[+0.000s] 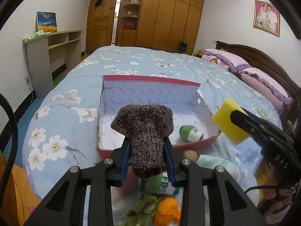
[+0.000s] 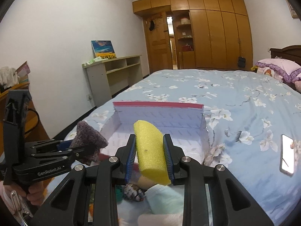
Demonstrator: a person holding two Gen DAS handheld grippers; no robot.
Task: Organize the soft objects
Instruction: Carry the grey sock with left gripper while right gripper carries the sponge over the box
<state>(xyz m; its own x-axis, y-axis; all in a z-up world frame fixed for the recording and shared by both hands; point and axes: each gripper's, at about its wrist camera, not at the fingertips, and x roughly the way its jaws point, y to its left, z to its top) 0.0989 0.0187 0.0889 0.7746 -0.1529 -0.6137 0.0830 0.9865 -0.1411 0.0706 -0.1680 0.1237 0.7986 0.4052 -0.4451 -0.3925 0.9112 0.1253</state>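
Seen from the left wrist, the left claw (image 1: 146,158) is clamped on a speckled brown knitted piece (image 1: 144,131), its blue pads pressing the lower part while the wider upper end flops forward over the fingertips. Straight ahead and a little below lies the open red box (image 1: 105,101) on the flowered bed (image 1: 62,101), its raised lid flap at the far side and its near red rim just past the claw. A green and white knitted toy (image 1: 191,132) already lies on the box floor toward its right end. To the right, the right claw (image 1: 234,120) comes in holding a yellow sponge (image 1: 228,121), hanging at the box's right near corner. Below the left claw more soft things lie on the bed: an orange ball of yarn (image 1: 168,210), a green ribbon (image 1: 144,205) and a pale cloth (image 1: 216,163).

From the right wrist, the right claw (image 2: 149,155) grips the sponge (image 2: 149,150) across its short side, so the sponge's long axis runs up and away, tilted left at the top. The box (image 2: 160,105) is directly ahead, its white floor beginning just beyond the fingertips. The left claw (image 2: 73,146) stands at the left with the knitted piece (image 2: 86,141) over the box's near left corner. A phone (image 2: 286,154) lies on the bed, well to the right.

Both claws look about equally near the box; I judge each load needs only a short carry forward before release.
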